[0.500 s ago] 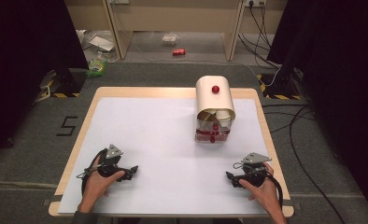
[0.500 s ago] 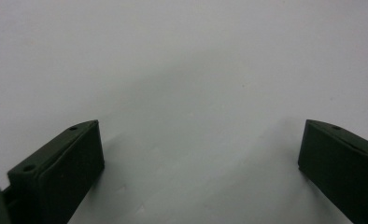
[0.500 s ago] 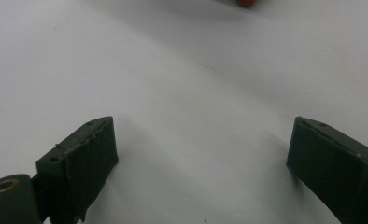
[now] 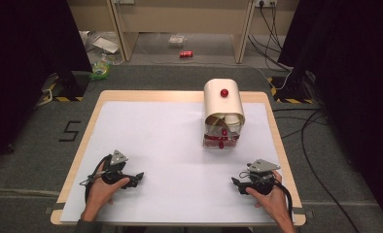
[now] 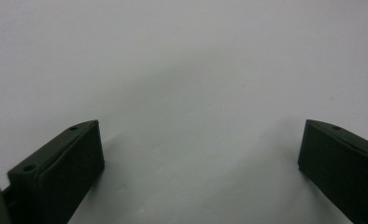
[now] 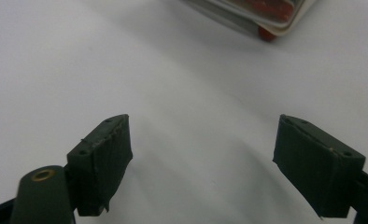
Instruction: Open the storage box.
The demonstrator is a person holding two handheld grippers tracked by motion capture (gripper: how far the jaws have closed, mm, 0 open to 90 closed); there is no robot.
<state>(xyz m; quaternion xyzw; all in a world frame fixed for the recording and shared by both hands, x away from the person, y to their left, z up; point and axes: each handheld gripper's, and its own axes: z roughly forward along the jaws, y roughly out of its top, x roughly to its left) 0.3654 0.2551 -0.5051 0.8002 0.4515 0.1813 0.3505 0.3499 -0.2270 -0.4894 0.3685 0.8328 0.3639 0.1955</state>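
Note:
A cream box [image 4: 223, 104] with a rounded lid and a red knob [image 4: 224, 92] stands at the table's far right. Its open front faces me and shows pale cups [image 4: 232, 120] above a clear part with red trim [image 4: 221, 141]. My left gripper [image 4: 138, 176] rests on the white sheet near the front left, held by a hand; in the left gripper view it [image 5: 201, 149] is open over bare sheet. My right gripper [image 4: 235, 183] lies at the front right and is open, nothing between its jaws [image 6: 203, 140]. The box's lower edge [image 6: 266, 16] lies ahead of the right gripper.
The white sheet [image 4: 165, 141] covers a wooden table [image 4: 150, 95]. Cables [image 4: 316, 145] run on the floor to the right. A red can [image 4: 186, 54] and scattered litter [image 4: 102, 65] lie on the floor beyond the table, between dark curtains.

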